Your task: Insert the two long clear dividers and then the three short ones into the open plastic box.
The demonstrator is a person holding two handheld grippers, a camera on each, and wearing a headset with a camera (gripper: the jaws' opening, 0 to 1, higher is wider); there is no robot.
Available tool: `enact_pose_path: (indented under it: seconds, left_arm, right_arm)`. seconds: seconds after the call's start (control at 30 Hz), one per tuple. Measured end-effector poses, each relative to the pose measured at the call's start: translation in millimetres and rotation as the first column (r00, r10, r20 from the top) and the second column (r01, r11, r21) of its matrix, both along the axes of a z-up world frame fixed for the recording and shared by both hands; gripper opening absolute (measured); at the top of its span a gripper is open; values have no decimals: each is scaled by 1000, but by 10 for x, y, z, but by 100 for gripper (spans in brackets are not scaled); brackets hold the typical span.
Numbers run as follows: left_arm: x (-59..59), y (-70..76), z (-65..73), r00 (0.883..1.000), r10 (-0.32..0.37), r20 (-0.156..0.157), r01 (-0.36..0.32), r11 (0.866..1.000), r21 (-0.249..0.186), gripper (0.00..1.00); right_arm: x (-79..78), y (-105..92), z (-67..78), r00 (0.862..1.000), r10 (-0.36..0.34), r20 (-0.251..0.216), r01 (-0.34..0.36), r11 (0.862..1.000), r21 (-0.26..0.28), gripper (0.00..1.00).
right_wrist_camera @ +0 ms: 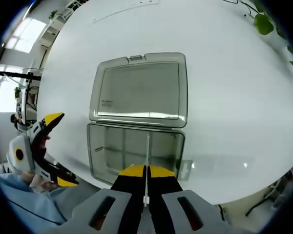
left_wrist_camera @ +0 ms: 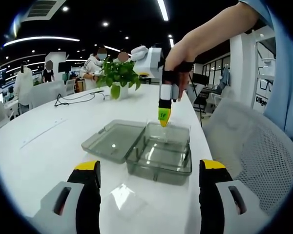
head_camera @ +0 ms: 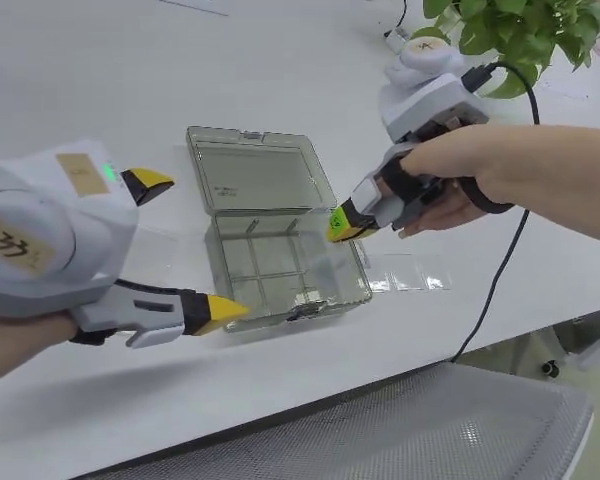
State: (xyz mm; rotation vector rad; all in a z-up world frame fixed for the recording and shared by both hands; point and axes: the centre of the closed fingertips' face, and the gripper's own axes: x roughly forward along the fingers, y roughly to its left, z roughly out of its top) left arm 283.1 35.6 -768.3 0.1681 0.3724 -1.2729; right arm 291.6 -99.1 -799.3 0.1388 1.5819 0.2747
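The plastic box (head_camera: 280, 305) and its lid (head_camera: 260, 175) are smoky grey and see-through, the divider (right_wrist_camera: 147, 151) is colourless, and the table (head_camera: 130, 80) is plain white. The left gripper (head_camera: 188, 246) and right gripper (head_camera: 340, 228) have white bodies, black jaws and yellow tips. In the head view, a green plant (head_camera: 510, 30) stands at 1 o'clock and a black cable (head_camera: 500, 280) runs at 4 o'clock.

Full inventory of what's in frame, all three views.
plastic box: 1, smoky clear, lid open, table centre
fitted dividers: count unclear, clear, gridded inside the box
held divider: 1, clear, over the box
loose dividers: a few, clear, on table beside box
plant: 1, green, far table edge
cable: 1, black, trailing off table
chair: 1, grey mesh, beside table
table: 1, white
left gripper: white, yellow tips, open
right gripper: same colours, shut on held divider
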Motion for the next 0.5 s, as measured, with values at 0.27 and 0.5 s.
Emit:
enact_pose_path:
  seconds: [0.27,0.5]
  left_arm:
    - [3,11,-19,1000,5,-4,-5,1000,-2,84]
    - [-19,1,-41,1000,-1,-10,1,1000,-1,84]
  right_arm:
    - [-13,16,0,1000,-3,-9,3,1000,2,2]
    - [-18,20,25,1000,-6,-17,6,1000,7,2]
